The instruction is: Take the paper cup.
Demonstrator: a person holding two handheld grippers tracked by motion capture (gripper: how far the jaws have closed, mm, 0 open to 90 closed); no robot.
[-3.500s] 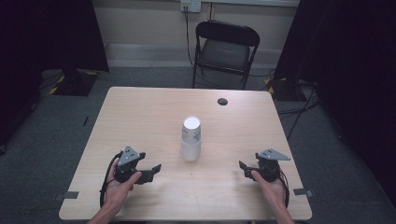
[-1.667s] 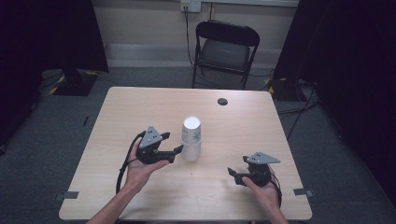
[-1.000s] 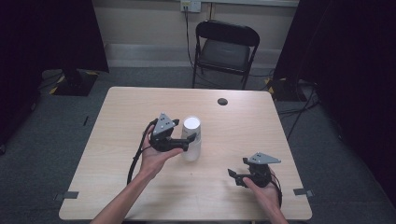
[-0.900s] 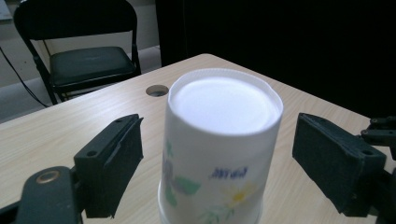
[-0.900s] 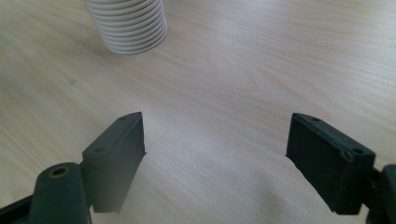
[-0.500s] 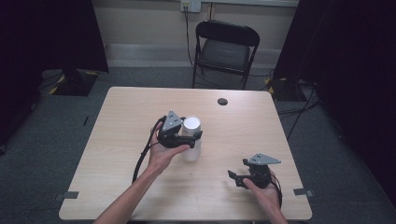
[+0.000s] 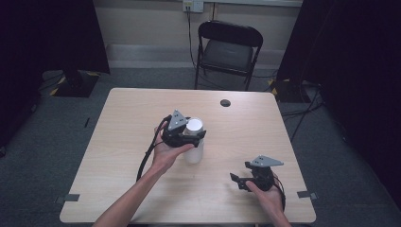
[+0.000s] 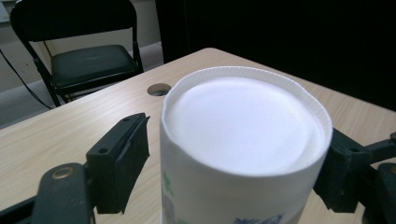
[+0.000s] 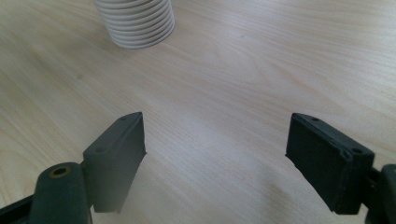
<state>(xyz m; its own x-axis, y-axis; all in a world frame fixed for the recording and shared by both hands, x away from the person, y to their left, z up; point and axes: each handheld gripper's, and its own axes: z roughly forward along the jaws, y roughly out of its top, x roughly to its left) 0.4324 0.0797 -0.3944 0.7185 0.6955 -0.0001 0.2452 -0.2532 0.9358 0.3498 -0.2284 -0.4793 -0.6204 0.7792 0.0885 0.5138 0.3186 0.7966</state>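
As seen from the high view, a stack of white paper cups [image 7: 194, 143] stands upright near the middle of the desk [image 7: 118, 142], w/ the left tool [image 7: 185, 136] brought around its top. Ribbed rims of the nested cups are seen at the stack's base in the right tool view [image 9: 136, 22], so several cups are judged to be nested, bottoms up.

Left tool view: the top cup [image 8: 243, 140] sits between the jaws, which have just been closing. Right-side pad looks to be at the cup wall; left-side pad is apart from it w/ a clear gap, so no pinch is made yet.

Right tool [image 7: 246, 180] rests low on the desk near the front right corner, well apart from the stack, jaws spread wide w/ nothing between them but bare wood.

Handling, judged: v. light, thin paper, easily crushed or ovalled if squeezed hard. The wall is prob. smooth and a bit slippery; nested cups may stick together, so more than one could be lifted. Hold is best taken on the side wall just below the closed top end, where the bottom disc stiffens it, w/ light pressure only. The stack could be tipped by a sideways nudge since it is tall and narrow.
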